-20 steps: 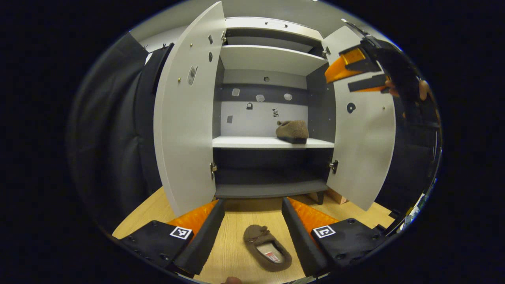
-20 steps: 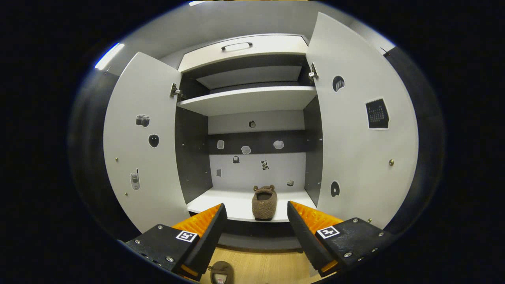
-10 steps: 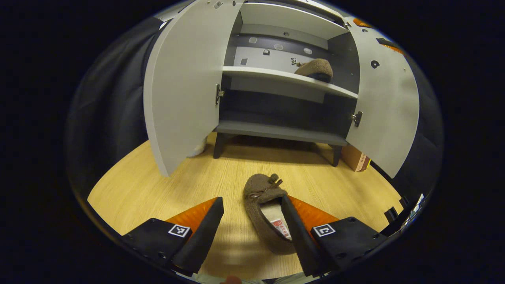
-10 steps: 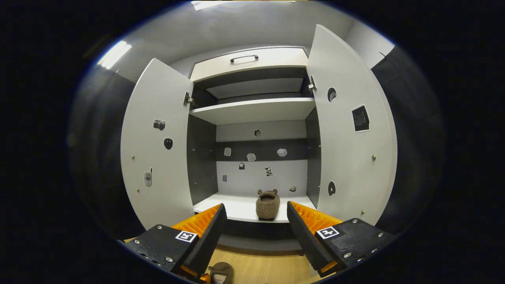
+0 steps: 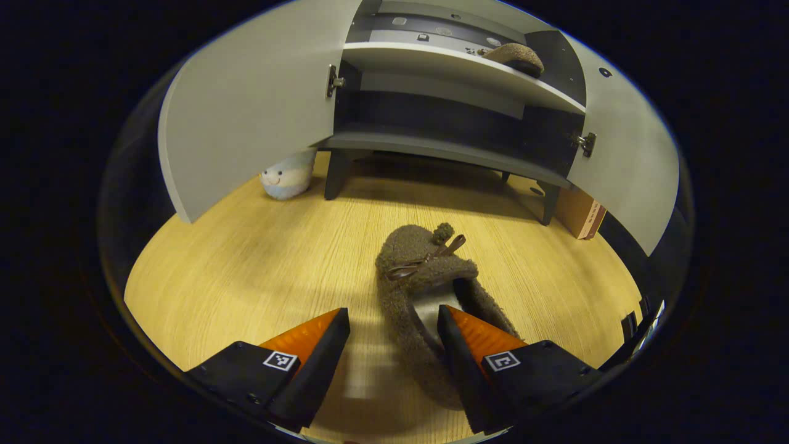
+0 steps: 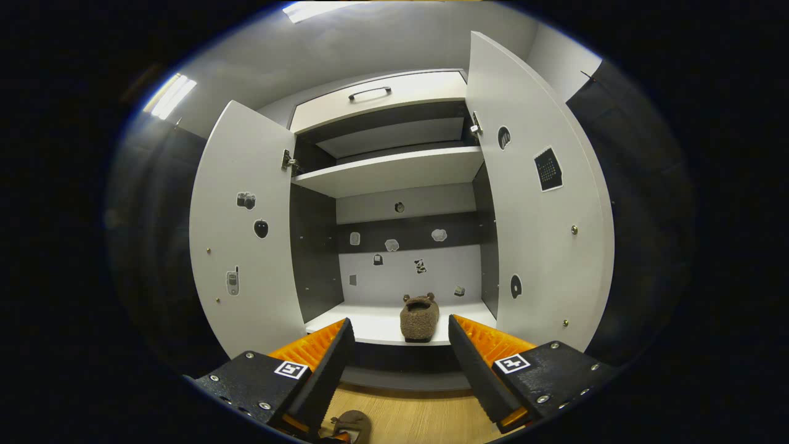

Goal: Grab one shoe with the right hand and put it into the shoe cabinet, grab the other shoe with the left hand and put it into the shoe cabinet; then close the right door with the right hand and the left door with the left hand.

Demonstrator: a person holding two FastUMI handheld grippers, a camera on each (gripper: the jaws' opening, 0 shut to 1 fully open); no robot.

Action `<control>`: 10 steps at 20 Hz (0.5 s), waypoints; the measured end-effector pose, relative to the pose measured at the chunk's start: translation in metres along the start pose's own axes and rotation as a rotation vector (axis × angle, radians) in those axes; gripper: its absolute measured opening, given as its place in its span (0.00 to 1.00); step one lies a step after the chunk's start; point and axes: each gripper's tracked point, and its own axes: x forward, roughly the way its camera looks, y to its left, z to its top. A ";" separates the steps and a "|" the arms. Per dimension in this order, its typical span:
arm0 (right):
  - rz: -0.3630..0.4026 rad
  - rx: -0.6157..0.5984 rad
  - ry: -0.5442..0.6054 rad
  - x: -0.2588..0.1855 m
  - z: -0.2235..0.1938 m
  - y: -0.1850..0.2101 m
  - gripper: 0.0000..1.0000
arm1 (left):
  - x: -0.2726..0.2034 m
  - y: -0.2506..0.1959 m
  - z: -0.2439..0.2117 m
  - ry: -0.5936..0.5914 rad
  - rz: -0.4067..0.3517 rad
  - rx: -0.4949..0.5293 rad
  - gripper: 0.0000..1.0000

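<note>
Left gripper (image 5: 391,330) now dropped low, jaws wide astride the floor slipper (image 5: 425,296), grip not yet made; right gripper (image 6: 397,345) gaping, backed off; first slipper (image 6: 420,317) shelved in cabinet (image 6: 394,169); second pickup imminent.

A staged home entryway inside a recording booth: a white shoe cabinet (image 6: 394,172) with both doors open stands on a wood-grain floor (image 5: 259,259), black cloth (image 6: 641,185) hangs on either side, and a plush toy (image 5: 286,177) sits by the cabinet's left leg.
</note>
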 end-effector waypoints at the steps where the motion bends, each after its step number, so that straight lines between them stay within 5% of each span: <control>1: 0.000 0.007 0.001 0.000 0.000 -0.002 0.94 | 0.002 -0.003 0.001 0.002 -0.008 -0.013 0.93; 4: 0.001 0.019 0.006 0.001 -0.003 -0.007 0.94 | 0.008 -0.016 0.006 0.032 -0.073 0.048 0.64; 7: 0.000 0.024 0.007 0.001 -0.005 -0.010 0.94 | 0.007 -0.005 0.017 0.074 0.006 0.131 0.33; 8: 0.000 0.025 0.006 0.001 -0.006 -0.011 0.93 | 0.007 -0.012 0.025 0.080 -0.029 0.113 0.08; 10: 0.003 0.028 0.004 0.000 -0.006 -0.012 0.92 | -0.001 -0.026 0.044 0.084 -0.069 0.089 0.07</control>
